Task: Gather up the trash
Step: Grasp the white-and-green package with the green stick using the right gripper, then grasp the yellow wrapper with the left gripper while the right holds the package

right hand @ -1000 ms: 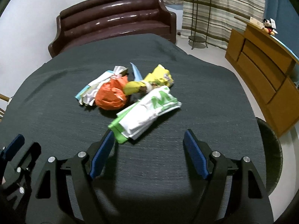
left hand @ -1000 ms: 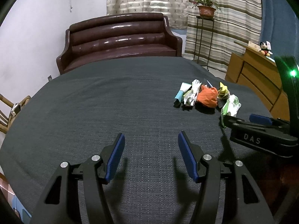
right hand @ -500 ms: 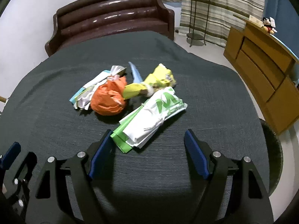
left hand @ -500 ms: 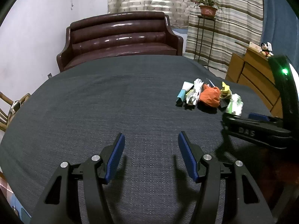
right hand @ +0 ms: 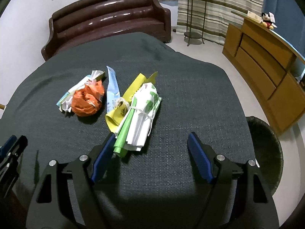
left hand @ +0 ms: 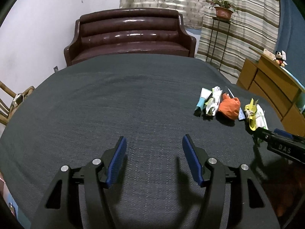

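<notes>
The right claw (right hand: 150,148) stands spread above the round table covered in dark grey woven cloth (right hand: 190,87), its blue-padded jaws wide apart and pinching nothing. Just ahead of it, nearer its left jaw, lies the white and green paper bundle tied with white string (right hand: 141,120); the bundle's near green end sits just beside the left pad, and whether they touch cannot be told. Pressed against the far left side of that bundle is a yellow folded paper wrapper (right hand: 131,93). Further ahead and to the left of the claw lies a light blue narrow plastic sachet (right hand: 112,87), and left of that a crumpled orange plastic bag tied into a ball (right hand: 86,101), with a white and teal rolled packet (right hand: 80,89) touching its far side. To the right of the claw, beyond the table edge, stands a dark round woven bin (right hand: 266,143).

The left claw (left hand: 153,158) is likewise spread, with only bare cloth between its blue pads. All the trash lies well ahead of it and to its right: the orange bag (left hand: 228,106), the teal and white packets just left of it, and the yellow and white bundle at the right, where the black tip of the right claw (left hand: 274,141) meets the near end of that bundle.

Beyond the table stand a glossy brown leather sofa (left hand: 131,34), striped curtains (left hand: 238,19) and a wooden sideboard (right hand: 266,64).
</notes>
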Motion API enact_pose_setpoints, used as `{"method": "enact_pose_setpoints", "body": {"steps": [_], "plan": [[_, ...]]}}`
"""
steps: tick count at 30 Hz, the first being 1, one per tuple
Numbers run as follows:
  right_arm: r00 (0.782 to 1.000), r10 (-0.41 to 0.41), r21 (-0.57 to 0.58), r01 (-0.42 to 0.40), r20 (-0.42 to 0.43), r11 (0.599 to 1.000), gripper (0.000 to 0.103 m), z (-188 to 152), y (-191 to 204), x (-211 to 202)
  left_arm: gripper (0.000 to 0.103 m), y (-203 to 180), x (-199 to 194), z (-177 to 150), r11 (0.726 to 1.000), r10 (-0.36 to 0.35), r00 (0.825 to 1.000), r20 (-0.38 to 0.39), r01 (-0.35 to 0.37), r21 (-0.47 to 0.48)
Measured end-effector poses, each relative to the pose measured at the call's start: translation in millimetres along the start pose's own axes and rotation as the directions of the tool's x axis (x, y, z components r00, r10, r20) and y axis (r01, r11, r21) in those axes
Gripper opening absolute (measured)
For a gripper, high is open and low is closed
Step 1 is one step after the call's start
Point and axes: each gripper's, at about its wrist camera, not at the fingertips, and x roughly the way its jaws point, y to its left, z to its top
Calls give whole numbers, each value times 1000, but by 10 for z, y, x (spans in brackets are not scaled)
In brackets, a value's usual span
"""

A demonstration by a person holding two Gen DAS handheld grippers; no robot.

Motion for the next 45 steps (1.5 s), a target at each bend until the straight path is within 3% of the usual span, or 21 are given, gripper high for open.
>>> {"method": "enact_pose_setpoints", "body": {"steps": [2, 8, 17, 18, 19, 20, 33, 45], "plan": [[1000, -3, -1, 3, 5, 1000, 65, 9, -5, -5, 60, -29, -8, -3, 1000, -7, 1000, 0, 7, 8], [1000, -21, 28, 22, -18, 999, 55, 47, -152, 81, 60, -34, 3, -22, 1000, -13, 1000, -10, 13, 22], [1000, 8, -9, -8, -18, 1000, 55, 152, -149, 142, 60, -139, 6, 26, 999, -33, 999, -15, 33, 36], [1000, 10, -17, -10, -16, 1000, 52, 152, -148, 143, 60, -157, 4, 28, 999, -37, 999, -15, 37, 39], [1000, 15, -27, -15, -12, 1000, 36, 151, -144, 144, 60, -182, 3, 32, 998, -41, 999, -15, 42, 42], [1000, 21, -31, -22, -13, 999, 28, 144, -146, 147, 60, -220, 1, 38, 998, -46, 999, -15, 46, 45], [998, 64, 36, -64, 9, 997, 27, 124, -562, 58, 60, -959, 31, 187, 982, -142, 990, -11, 142, 126], [991, 130, 57, -131, 14, 990, 28, 104, -848, 63, 60, -1500, 383, 293, 970, -147, 986, -78, 159, 183]]}}
